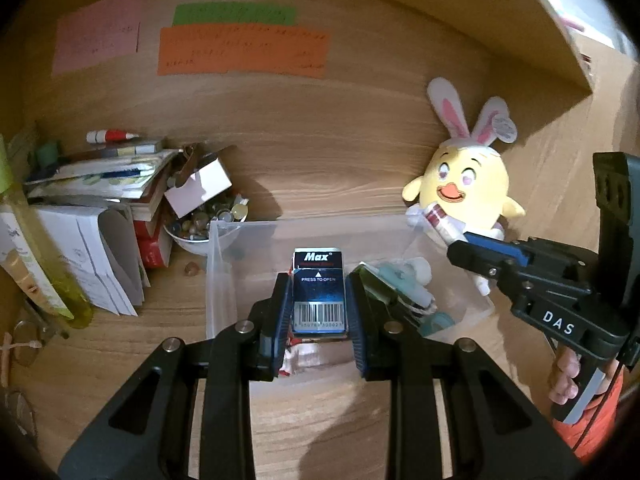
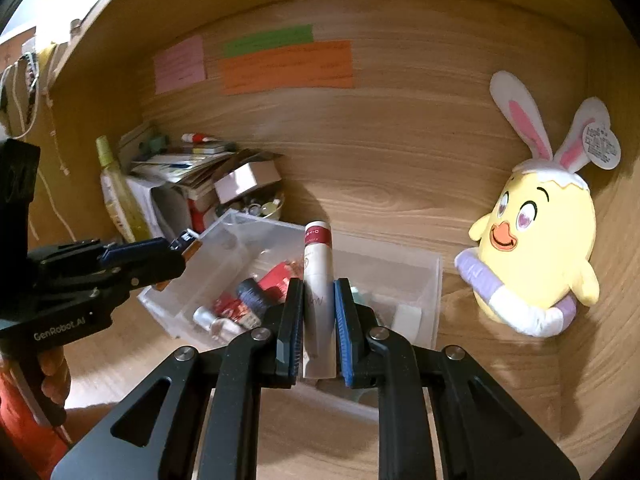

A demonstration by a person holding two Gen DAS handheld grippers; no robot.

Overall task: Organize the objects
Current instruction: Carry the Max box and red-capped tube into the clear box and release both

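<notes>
Left wrist view: the left gripper [image 1: 319,304] clamps a dark blue Max box [image 1: 319,292], barcode end toward the camera, its fingers closed flat on both long sides. The box hangs over the near part of a clear bin [image 1: 240,248] that stands on a wooden desk [image 1: 320,408]. Inside the bin, right of the box, lie a green-edged item and a white-and-teal item; red-and-white wrapping shows under the left finger. At right, the right gripper [image 1: 466,246] reaches in over the bin's right rim, its tip lying across the foot of a yellow plush chick [image 1: 466,184] with rabbit ears that leans on the back wall. A bowl [image 1: 196,236] of small beads sits just left of the bin, beside a stack of books and papers [image 1: 100,184]. Pink, green and orange notes [image 1: 240,52] are stuck to the wall above.

Right wrist view: the right gripper [image 2: 319,320] holds a white tube [image 2: 318,288] with a red cap, upright, squeezed narrowly between its fingers above the bin [image 2: 400,264]. In the bin lie red packets, a dark spool and a silvery item. At left, the left gripper [image 2: 176,248] pinches the box [image 2: 188,242] over the bin's far left corner. The chick [image 2: 536,248] sits to the right, near the bin but apart from it.
</notes>
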